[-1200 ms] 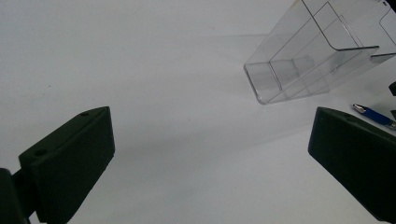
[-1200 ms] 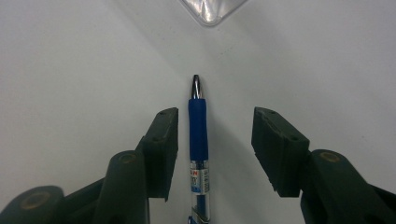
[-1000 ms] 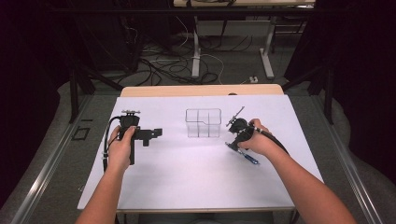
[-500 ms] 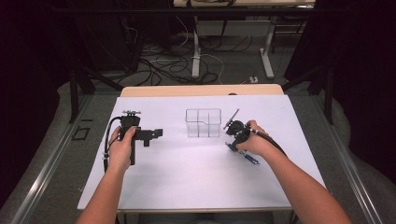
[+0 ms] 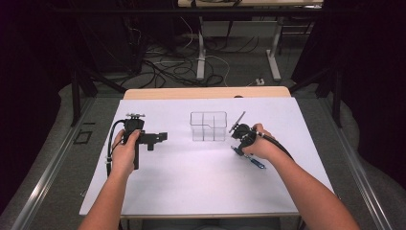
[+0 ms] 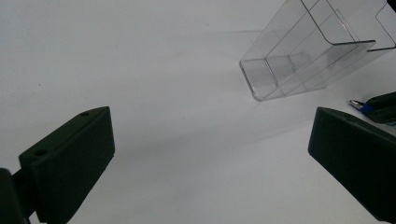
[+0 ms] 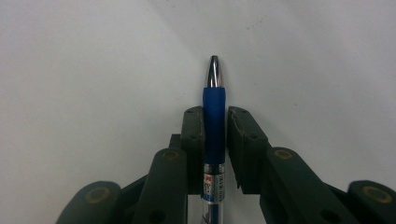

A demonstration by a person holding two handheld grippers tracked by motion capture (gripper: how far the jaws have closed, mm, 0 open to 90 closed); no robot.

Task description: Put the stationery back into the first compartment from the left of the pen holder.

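Right hand-held gripper (image 7: 215, 122) has just squeezed its jaws tight on the blue plastic pen with a silver tip (image 7: 214, 100), lying on the white table (image 5: 191, 182) just right of the clear plastic box with dividers (image 5: 208, 126), so lifting it into that box looks next, while the left hand-held gripper (image 6: 210, 158) waits wide open, holding nothing.

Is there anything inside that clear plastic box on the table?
The clear box looks empty: through its walls show only its own dividers and the white table. The blue pen lies outside it, clamped in the right gripper.
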